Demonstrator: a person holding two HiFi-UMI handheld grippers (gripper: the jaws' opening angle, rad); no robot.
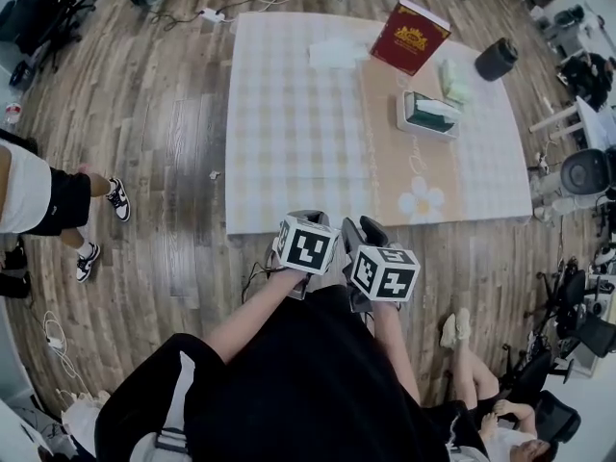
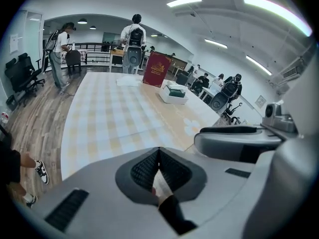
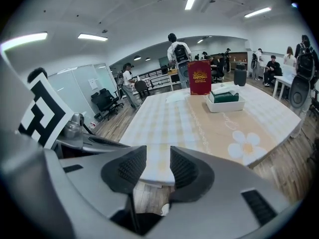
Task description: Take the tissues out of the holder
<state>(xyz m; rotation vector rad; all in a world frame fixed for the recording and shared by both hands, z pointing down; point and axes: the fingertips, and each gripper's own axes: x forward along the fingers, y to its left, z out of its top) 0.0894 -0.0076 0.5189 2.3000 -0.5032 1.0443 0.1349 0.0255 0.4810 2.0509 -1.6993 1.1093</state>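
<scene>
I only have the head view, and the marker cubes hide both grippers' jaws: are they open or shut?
Observer: The left gripper is shut, pads meeting at the tips, nothing between them.
Operator: And the right?
Observer: The right gripper is open and empty; the table shows through the gap.
Operator: Anyone at the far end?
Observer: Yes, a person with a backpack stands there, back turned.

2 grippers (image 2: 158,156) (image 3: 158,166), 1 table (image 1: 289,114), 1 tissue holder (image 1: 404,114), 1 red box (image 1: 411,37), 1 blk cylinder (image 1: 496,59), 1 green pack (image 1: 452,80)
</scene>
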